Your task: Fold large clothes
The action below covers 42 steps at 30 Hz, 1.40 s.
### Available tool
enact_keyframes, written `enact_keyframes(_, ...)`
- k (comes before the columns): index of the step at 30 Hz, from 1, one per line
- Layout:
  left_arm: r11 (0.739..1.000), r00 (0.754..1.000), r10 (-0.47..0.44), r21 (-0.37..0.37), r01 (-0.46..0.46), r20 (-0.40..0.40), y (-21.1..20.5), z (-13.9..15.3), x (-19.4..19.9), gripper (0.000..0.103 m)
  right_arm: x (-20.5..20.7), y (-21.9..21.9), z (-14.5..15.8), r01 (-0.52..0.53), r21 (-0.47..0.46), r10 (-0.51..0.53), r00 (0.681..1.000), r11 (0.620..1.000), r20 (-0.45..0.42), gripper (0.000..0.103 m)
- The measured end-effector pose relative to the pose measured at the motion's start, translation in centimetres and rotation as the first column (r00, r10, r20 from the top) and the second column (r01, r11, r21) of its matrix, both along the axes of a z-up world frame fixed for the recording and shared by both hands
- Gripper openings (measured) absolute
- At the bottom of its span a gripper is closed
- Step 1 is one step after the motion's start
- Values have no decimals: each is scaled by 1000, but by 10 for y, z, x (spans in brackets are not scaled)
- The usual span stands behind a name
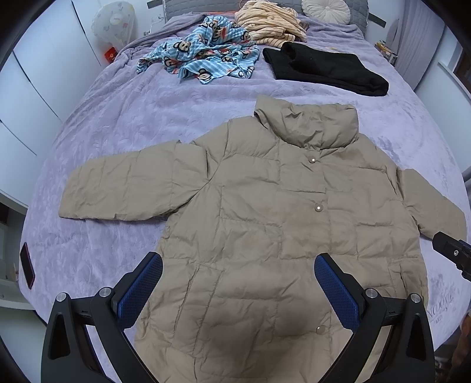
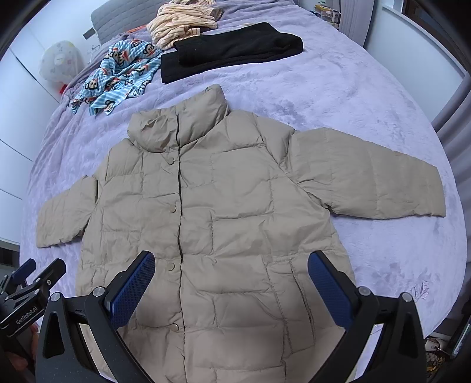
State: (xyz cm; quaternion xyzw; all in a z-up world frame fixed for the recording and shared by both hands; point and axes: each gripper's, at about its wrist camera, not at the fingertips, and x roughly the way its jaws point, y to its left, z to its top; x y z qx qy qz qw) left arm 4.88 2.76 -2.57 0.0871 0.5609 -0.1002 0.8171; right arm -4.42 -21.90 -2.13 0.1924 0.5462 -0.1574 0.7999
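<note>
A beige padded jacket lies front-up and spread flat on the bed, buttoned, collar pointing away from both cameras and hem nearest them. Its long axis runs from hem to collar, straight ahead of both grippers, while the two sleeves stick out sideways across that axis.

The left gripper hovers above the lower front of the jacket with its jaws wide apart and nothing between them; the right gripper does the same over the lower front on its own side, also wide and empty. Neither appears to touch the fabric.

The relation that matters for a first fold: the left sleeve stretches out to the left of the left gripper and further up the bed, and the right sleeve stretches out to the right of the right gripper. Each sleeve is plainly nearer its own gripper, so each would likely be taken by its own side and carried inward across the body. No fold seems made yet.

Beyond the collar lie a black garment, a blue monkey-print cloth and a cream striped pile, well apart from the jacket
</note>
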Motion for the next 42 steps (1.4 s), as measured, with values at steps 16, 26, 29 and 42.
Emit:
enact_keyframes(16, 1000, 1000, -1, 0, 1, -2, -1, 1, 1, 103, 1, 0, 0, -1, 1, 1, 1000, 1000, -3, 103)
enact_keyframes(26, 1000, 1000, 1, -2, -1, -5, 1, 0, 1, 103, 2, 1, -2, 2, 3, -2, 1000, 1000, -5, 103)
enact_keyframes(29, 1000, 1000, 2, -4, -2, -6, 2, 0, 1, 103, 2, 1, -2, 1, 3, -1, 1000, 1000, -6, 103)
enact_keyframes(42, 998, 999, 28, -48, -30, -38, 20, -8, 8, 103, 3, 15, -8, -13, -3, 13, 1000, 1000, -24, 103)
